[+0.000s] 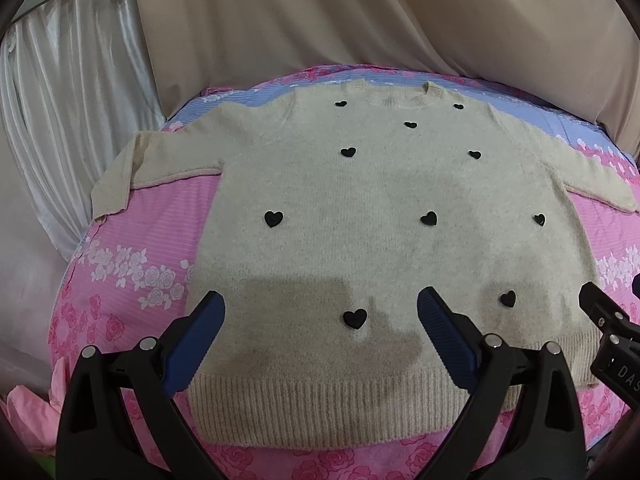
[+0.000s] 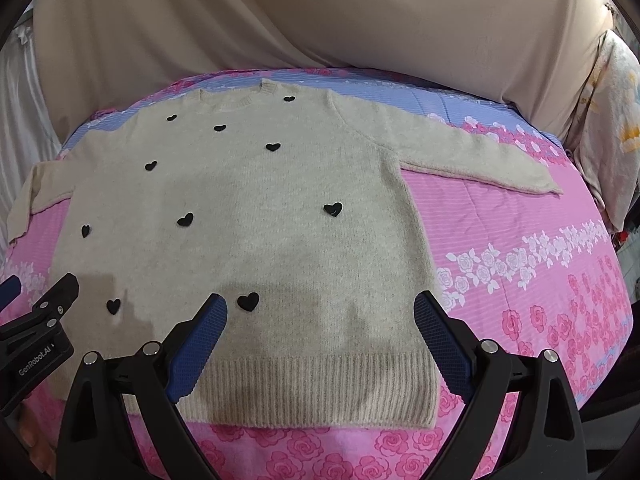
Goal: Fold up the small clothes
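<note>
Currently the sweater [image 1: 380, 248] lies flat, face up, on the bed [image 1: 132, 240]; left gripper [image 1: 320, 328] and right gripper [image 2: 320, 328] hover over its hem, fingers apart, empty; soft, limp knit; probably best pinched at hem corners or sleeve cuffs.

Bare bedsheet [image 2: 520, 216] lies open to the right of the sweater [image 2: 248, 248] and along its hem. The beige curtain [image 2: 320, 12] closes off the far edge, and a pillow [image 2: 612, 120] crowds the far right corner.
</note>
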